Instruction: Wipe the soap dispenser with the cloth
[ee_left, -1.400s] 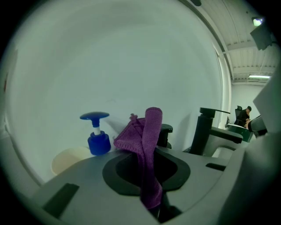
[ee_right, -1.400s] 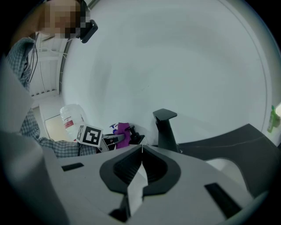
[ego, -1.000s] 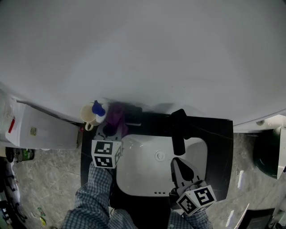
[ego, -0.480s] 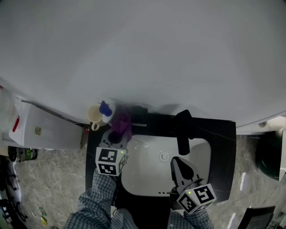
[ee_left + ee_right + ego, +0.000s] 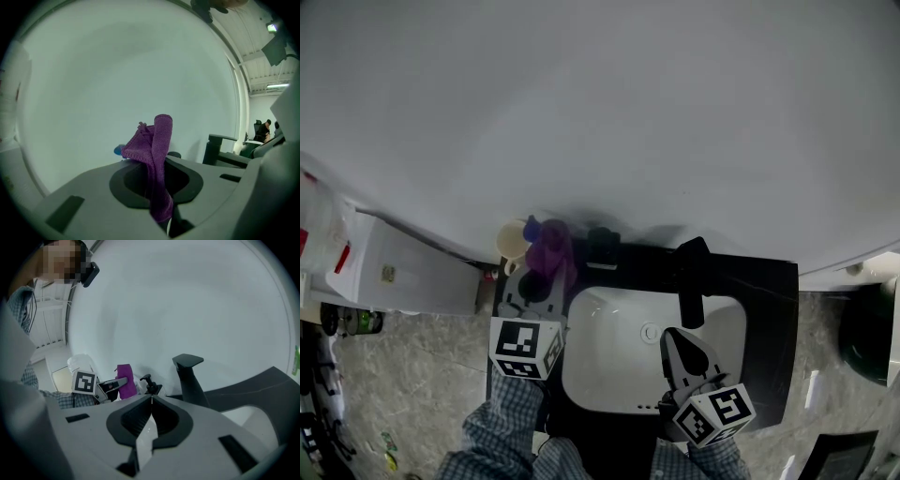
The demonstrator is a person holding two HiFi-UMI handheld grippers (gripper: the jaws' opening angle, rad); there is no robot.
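1. Since a second ago, the left tongs (image 5: 539, 277) have carried the purple cloth (image 5: 549, 249) sideways, away from the soap dispenser (image 5: 602, 246) and closer to the pale cup (image 5: 512, 242); the cloth now covers most of the blue item beside that cup.
2. Left tongs are pinching the cloth, which runs up between the jaws and stands above their tips in a folded bunch, as the left gripper view shows.
3. A small patch of blue (image 5: 118, 150) peeks out just left of the cloth in that view.
4. The soap dispenser, a dark pump bottle, stands at the back of the black table (image 5: 764, 300) against the wall, just right of the cloth and apart from it.
5. Right tongs (image 5: 673, 339) are pressed together with nothing between them, and they hover over the front right part of the white sink (image 5: 609, 347).
6. The black faucet (image 5: 692, 272) rises behind the sink, right of the dispenser.
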